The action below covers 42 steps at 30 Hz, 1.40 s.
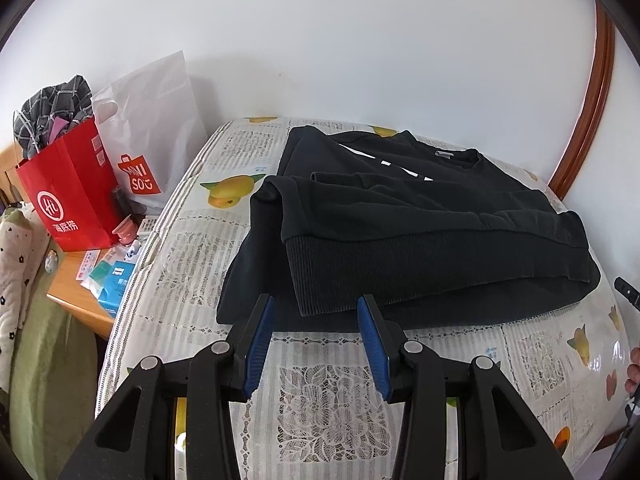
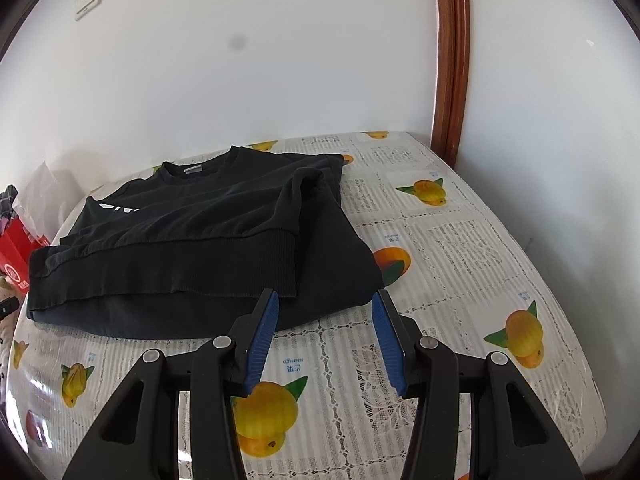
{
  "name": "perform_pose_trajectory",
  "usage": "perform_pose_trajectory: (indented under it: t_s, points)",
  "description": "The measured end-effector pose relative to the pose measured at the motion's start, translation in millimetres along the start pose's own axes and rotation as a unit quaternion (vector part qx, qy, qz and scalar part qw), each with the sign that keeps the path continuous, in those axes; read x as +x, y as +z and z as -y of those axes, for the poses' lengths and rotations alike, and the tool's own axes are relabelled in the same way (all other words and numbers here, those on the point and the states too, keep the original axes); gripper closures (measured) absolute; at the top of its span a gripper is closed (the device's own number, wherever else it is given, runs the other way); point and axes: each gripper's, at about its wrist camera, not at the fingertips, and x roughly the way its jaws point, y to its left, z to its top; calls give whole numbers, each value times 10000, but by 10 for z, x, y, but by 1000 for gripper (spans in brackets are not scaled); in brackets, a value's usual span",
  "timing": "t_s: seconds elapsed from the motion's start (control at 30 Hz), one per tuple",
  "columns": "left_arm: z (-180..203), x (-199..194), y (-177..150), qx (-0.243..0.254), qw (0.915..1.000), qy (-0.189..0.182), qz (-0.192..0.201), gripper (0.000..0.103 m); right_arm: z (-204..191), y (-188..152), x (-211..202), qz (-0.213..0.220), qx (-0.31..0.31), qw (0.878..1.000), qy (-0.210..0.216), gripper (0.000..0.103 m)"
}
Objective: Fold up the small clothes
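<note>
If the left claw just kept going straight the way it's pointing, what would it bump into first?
Most likely the near edge of the black sweatshirt, lying just ahead of the open left claw on the table. Depth is hard to judge.

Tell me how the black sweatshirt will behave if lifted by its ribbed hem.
The black sweatshirt will probably droop and unfold, since it lies in soft creased layers. It looks thick, so likely fairly heavy. On the glossy table cover it may slide.
</note>
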Motion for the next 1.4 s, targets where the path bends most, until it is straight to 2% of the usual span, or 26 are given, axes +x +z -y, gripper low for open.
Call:
perform_pose_trajectory:
  t_s: [0.2,0.47,0.83,0.9,0.97,1.17,1.4]
  points:
    - [4,9,-43,-14,9999,-83,-60,63,67,-21,-10,-117,215,9996,106,55]
    - [15,30,-96,-52,9996,-248,-145,63,41,-71,22,-386,62,9992,121,55]
    - [-43,59,-136,-129,9987,-408,-272,63,100,-142,72,-479,195,9986,105,55]
    - [-116,64,-147,-237,9986,-382,-265,60,138,-140,89,-468,254,9986,56,55]
    - [-201,80,-163,-379,9978,-449,-309,50,182,-136,119,-484,333,9983,13,55]
    - [-386,173,-243,-657,9956,-556,-374,46,286,-137,256,-564,578,9967,1,55]
    - [-548,363,-230,-827,9946,-374,-497,46,329,-63,410,-553,738,9957,31,55]
